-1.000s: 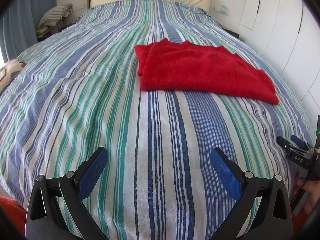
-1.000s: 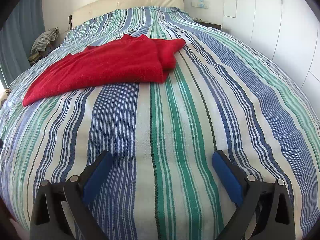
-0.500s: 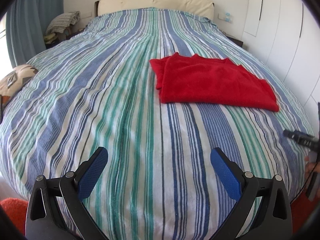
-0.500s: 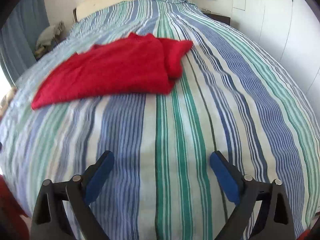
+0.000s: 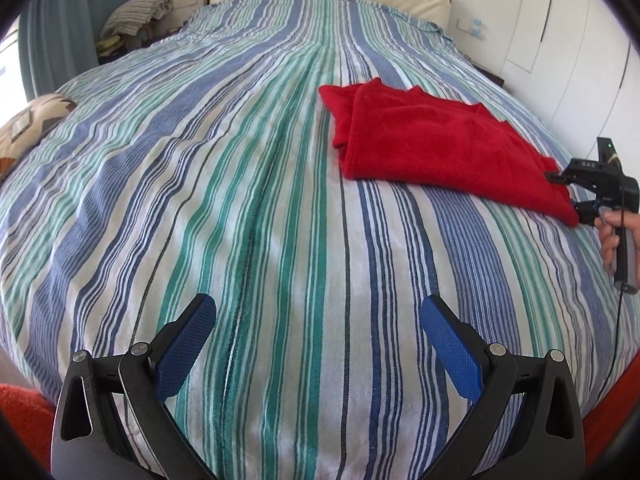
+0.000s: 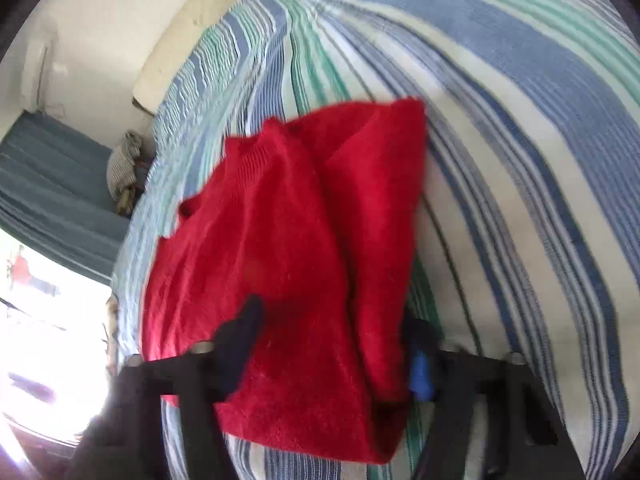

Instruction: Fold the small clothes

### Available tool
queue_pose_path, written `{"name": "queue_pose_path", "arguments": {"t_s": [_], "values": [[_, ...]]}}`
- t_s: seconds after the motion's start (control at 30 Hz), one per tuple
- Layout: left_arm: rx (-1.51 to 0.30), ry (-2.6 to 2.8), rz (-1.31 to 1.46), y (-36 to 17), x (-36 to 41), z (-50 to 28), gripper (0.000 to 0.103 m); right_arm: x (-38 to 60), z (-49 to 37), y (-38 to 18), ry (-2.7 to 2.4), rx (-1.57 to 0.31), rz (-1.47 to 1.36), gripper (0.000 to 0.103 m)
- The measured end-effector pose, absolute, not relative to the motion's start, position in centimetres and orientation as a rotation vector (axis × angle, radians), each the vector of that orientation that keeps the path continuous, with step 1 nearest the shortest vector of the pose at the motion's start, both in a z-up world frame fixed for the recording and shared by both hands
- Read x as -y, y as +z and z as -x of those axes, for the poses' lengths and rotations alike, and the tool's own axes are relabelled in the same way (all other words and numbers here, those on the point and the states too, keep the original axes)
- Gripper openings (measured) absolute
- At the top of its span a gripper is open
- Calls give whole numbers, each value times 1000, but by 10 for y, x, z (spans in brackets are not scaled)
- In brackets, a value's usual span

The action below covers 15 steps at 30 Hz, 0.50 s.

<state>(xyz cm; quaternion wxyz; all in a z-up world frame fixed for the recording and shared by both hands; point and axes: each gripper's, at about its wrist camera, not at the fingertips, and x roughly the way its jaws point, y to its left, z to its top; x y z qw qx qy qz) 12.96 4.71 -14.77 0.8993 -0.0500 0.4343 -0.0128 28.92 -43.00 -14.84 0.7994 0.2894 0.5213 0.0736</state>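
On the striped bed (image 5: 248,184) my red sweater (image 5: 436,148) is partly folded, my right claw (image 6: 332,344) sits wide around its end, my left claw (image 5: 320,336) waits wide and empty.

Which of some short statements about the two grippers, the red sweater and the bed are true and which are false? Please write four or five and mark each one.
1. The red sweater lies on a striped bedspread. True.
2. The left gripper is closed on the sweater. False: its jaws stand wide apart above bare bedspread, holding nothing.
3. The right gripper is at the sweater's near end, with fabric between its fingers. True, although blur hides whether it has clamped.
4. The sweater is spread out flat with both sleeves extended. False: it is already folded into a narrow shape.
5. The bedspread has red and yellow stripes. False: they are blue, green and white.
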Motion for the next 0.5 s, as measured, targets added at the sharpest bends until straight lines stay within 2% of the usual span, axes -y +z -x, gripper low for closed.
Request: {"name": "queue_pose_path", "arguments": {"t_s": [0.1, 0.23, 0.33, 0.4, 0.5], "values": [[-896, -25, 115, -146, -49, -133, 102, 418, -288, -132, 104, -1089, -592, 16], [-893, -27, 166, -144, -58, -136, 102, 374, -293, -58, 190, -970, -500, 15], [-895, -42, 192, -143, -60, -140, 102, 307, -309, -19, 289, -967, -378, 15], [-885, -34, 184, -141, -61, -141, 102, 253, -320, -13, 352, -988, -302, 15], [-877, -11, 186, -140, -68, -138, 102, 176, -331, -33, 411, -1023, -182, 16]]}}
